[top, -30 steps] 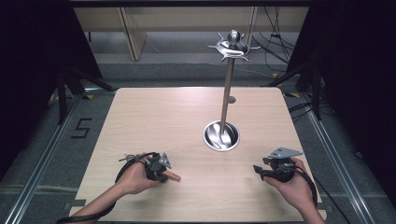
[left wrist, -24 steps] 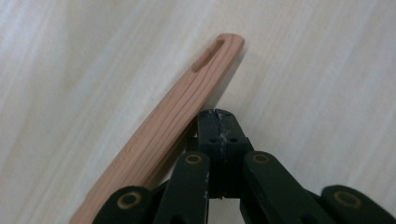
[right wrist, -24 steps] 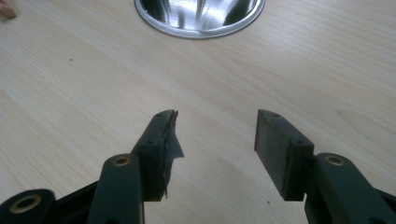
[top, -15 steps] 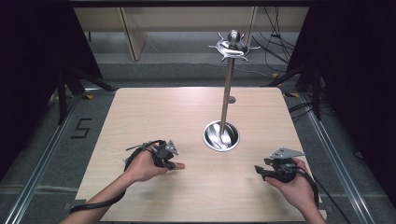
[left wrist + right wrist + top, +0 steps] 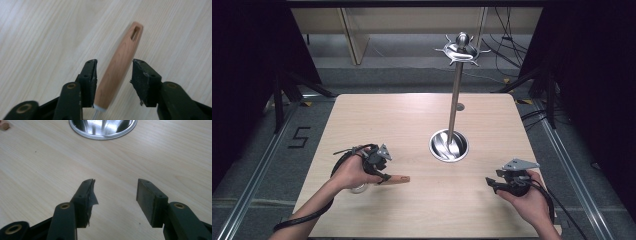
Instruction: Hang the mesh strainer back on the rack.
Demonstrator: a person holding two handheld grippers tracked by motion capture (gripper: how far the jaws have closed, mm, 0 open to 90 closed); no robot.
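The one readable mark is a large numeral "5" (image 5: pixel 299 137), laid out in dark strips on the grey floor. It sits at the left of the frame in the high view, just off the left edge of the wooden table (image 5: pixel 422 112) and beside the metal floor rail (image 5: pixel 257 172) that runs diagonally there. It reads upright from where the camera stands. Nothing else carries lettering that I can make out: no brand, label or number on any other surface in the high view, and none in either gripper view.
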